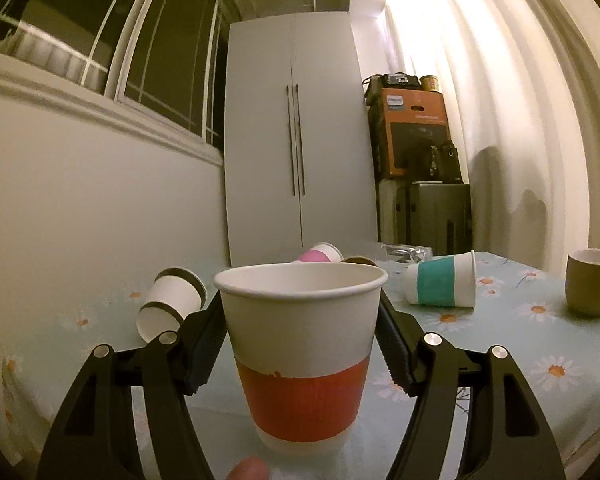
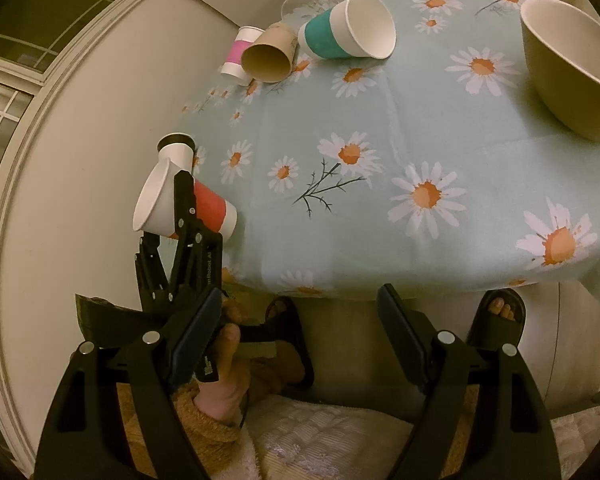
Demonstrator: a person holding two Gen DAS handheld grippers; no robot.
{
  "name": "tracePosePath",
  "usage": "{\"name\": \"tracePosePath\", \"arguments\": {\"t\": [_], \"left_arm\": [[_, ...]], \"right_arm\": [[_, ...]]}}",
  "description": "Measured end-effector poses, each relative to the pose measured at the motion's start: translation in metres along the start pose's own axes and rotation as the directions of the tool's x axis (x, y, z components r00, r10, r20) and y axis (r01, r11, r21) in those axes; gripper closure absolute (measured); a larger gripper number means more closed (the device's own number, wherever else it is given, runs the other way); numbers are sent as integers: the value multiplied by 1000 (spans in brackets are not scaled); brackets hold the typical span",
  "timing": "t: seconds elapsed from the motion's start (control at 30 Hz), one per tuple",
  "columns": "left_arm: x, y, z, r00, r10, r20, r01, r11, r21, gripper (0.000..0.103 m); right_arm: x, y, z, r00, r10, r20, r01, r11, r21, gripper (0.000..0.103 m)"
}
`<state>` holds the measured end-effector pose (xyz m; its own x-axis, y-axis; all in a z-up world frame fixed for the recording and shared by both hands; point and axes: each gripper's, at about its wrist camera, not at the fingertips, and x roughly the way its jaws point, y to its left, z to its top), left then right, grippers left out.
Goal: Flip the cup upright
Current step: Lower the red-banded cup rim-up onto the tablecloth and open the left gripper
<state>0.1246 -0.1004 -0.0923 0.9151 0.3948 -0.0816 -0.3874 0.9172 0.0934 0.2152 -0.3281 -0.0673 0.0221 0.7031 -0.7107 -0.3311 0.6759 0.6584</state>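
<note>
The left tongs (image 1: 302, 336) were clamped on the white paper cup with a red-orange band (image 1: 302, 354), one padded finger (image 1: 204, 344) on each side of its upper wall, mouth up in the left wrist view and held at the near left edge of the bench spread with a pale blue daisy-print cloth (image 2: 380, 128). From the right wrist view the same cup (image 2: 180, 204) appeared tilted, but the fisheye angle made it impossible to tell whether its base touched the cloth or hung just above it. The right tongs (image 2: 300, 344) stood open and empty, well back from the bench — nothing lay between their fingers. The step in hand was judged to be the set-down: the base should be brought flat onto the cloth, clear of the edge, before the grip is eased, since a light paper wall would likely spring or tip if released askew. Pressure should stay gentle, as the rim could buckle. Other cups lay on their sides nearby — a white paper cup with dark bands (image 1: 171, 303), a teal-banded white paper cup (image 1: 442, 283), a pink-banded cup (image 2: 239, 56) and a plain brown paper cup (image 2: 270, 58) — with an upright olive ceramic mug (image 1: 591, 282) at far right.
</note>
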Motion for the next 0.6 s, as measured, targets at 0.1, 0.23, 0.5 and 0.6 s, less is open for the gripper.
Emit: {"name": "tracePosePath", "arguments": {"t": [0.1, 0.23, 0.5, 0.6], "left_arm": [[2, 0, -3, 1000, 2, -9, -2, 1000, -5, 35], [4, 0, -9, 1000, 5, -30, -5, 1000, 4, 35], [6, 2, -11, 999, -7, -51, 7, 1000, 1, 33], [7, 1, -13, 998, -8, -58, 9, 1000, 5, 27]], "right_arm": [[0, -1, -1, 1000, -11, -1, 11, 1000, -2, 24], [0, -1, -2, 1000, -19, -2, 19, 1000, -5, 24], [0, 1, -2, 1000, -17, -3, 17, 1000, -14, 24], [1, 0, -1, 1000, -18, -4, 18, 1000, -12, 24]]}}
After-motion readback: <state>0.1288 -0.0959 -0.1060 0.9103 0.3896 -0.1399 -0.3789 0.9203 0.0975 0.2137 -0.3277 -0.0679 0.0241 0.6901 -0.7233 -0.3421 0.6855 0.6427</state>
